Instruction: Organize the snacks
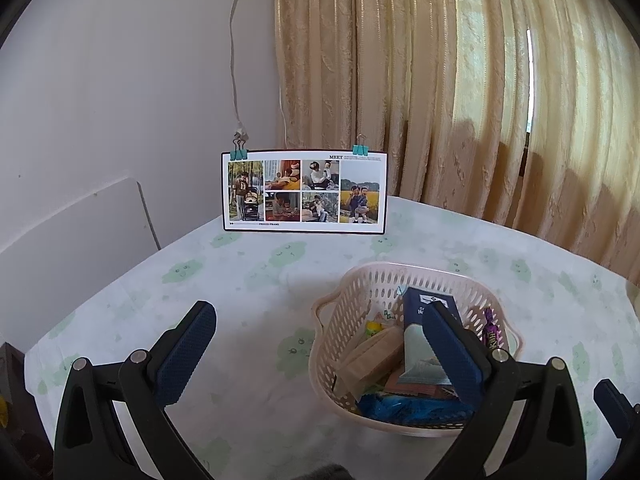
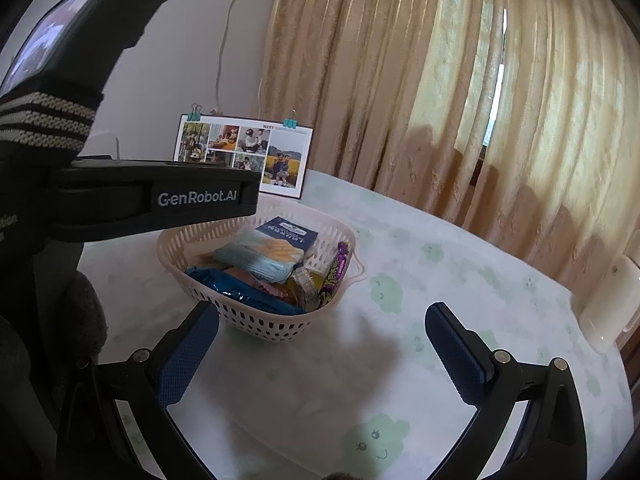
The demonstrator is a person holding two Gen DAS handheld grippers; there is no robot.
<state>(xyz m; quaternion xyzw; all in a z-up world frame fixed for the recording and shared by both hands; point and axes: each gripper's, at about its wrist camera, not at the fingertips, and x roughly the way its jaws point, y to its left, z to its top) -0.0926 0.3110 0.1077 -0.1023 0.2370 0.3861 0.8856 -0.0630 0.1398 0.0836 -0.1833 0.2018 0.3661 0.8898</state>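
1. pink perforated basket [image 1: 376, 280] sitting on surface [image 1: 248, 280] with pale green cloud-print cloth; taken as landmark for everything below.
2. inside basket: dark blue box [image 1: 430, 305] propped against far wall, light blue packet [image 2: 260, 256] lying in front of it, shiny blue wrapper [image 2: 240, 292] along near wall, purple candy bar [image 2: 338, 270] against right wall, tan flat packet [image 1: 376, 354] toward left side. more wrappers underneath, too jumbled to tell.
3. left gripper [image 1: 320, 354] open wide, holding nothing; right finger in front of basket's contents in left wrist view, left finger well left of basket over bare cloth.
4. right gripper [image 2: 322, 354] open wide, empty, hovering just in front of basket; left fingertip near basket's front wall, touching or not cannot tell.
5. black body of left gripper marked "genrobot.ai" [image 2: 160, 196] above basket's left rim in right wrist view, striped sleeve [image 2: 40, 120] behind it.
6. photo collage card [image 1: 303, 192] with teal binder clips standing behind basket, at surface's far edge.
7. beige curtain [image 1: 460, 80] behind and right of basket.
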